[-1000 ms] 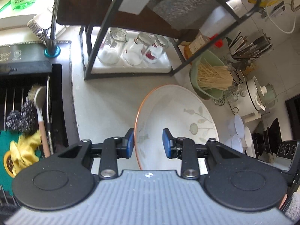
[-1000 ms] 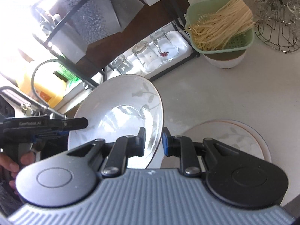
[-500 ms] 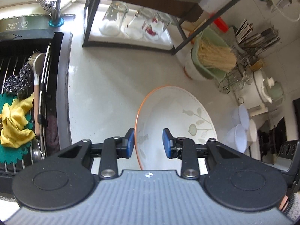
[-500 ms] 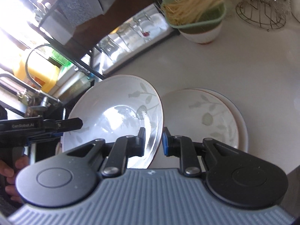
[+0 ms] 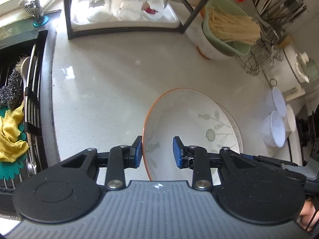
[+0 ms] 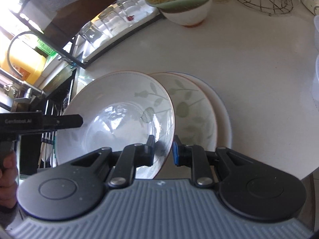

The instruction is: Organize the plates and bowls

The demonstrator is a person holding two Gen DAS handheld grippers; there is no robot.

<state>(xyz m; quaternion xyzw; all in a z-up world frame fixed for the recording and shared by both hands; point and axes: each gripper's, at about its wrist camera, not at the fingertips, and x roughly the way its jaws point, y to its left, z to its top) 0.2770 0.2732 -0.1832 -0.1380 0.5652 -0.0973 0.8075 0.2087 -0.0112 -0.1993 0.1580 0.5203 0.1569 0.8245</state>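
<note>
A deep white plate [image 5: 187, 123] [image 6: 119, 117] with a leaf pattern and an orange rim hangs tilted just above the counter, held from both sides. My left gripper [image 5: 157, 152] is shut on its left rim, one pad outside and one inside. In the right wrist view that gripper [image 6: 59, 121] reaches in from the left over the same rim. My right gripper [image 6: 163, 150] is shut on the opposite rim. Under and to the right of the held plate lies a stack of similar plates [image 6: 197, 107] [image 5: 236, 131] on the counter.
A black rack with upturned glasses [image 5: 123, 6] stands at the back. A green colander of noodles [image 5: 229, 29] sits on a white bowl. White plastic bowls [image 5: 276, 127] lie to the right. The sink [image 5: 20, 99] holds a brush, a scourer and a yellow cloth.
Both grippers have sunk toward the counter with the plate between them. The plate now overlaps the stack of plates, which was farther to its right before.
</note>
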